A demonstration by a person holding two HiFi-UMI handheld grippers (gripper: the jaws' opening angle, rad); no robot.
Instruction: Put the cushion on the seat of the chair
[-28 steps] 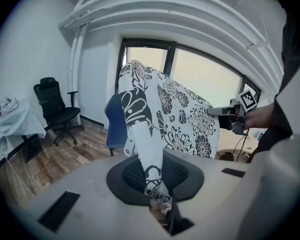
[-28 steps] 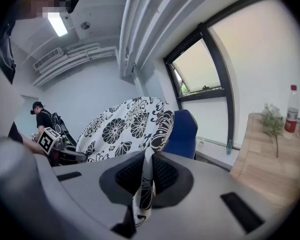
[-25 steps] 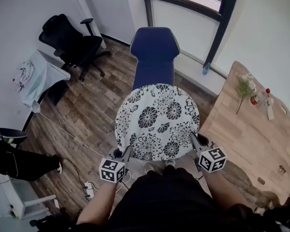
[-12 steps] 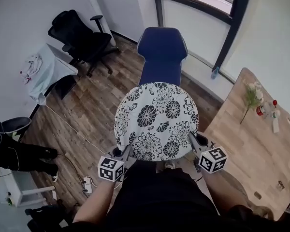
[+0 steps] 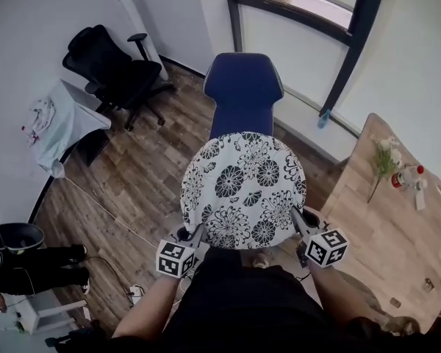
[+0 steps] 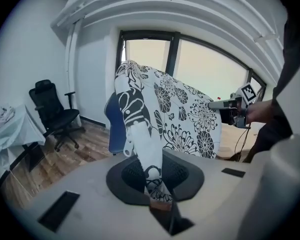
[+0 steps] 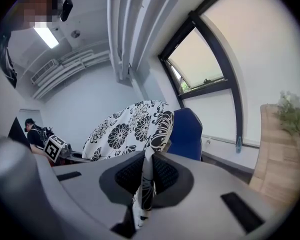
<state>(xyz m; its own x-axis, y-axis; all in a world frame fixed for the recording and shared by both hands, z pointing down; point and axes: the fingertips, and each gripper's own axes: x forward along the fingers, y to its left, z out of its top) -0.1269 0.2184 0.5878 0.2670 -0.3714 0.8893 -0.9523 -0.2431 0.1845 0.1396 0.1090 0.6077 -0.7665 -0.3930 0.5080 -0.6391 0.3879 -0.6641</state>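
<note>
Round white cushion with black flower print (image 5: 242, 190) is held off the floor by both grippers, one at each of its near edges. Left gripper (image 5: 197, 235): jaws pressed together on a fold of the cushion's fabric at its lower left rim; its own view shows the cloth pinched between the pads. Right gripper (image 5: 295, 218): jaws likewise clamped on the fabric at the lower right rim. The cushion hangs tilted just in front of the blue padded chair (image 5: 242, 94), covering its seat in the head view; contact with the seat cannot be told. Black office chair (image 5: 114, 68) far left, light wooden table (image 5: 389, 234) at right, both well apart from the cushion.
</note>
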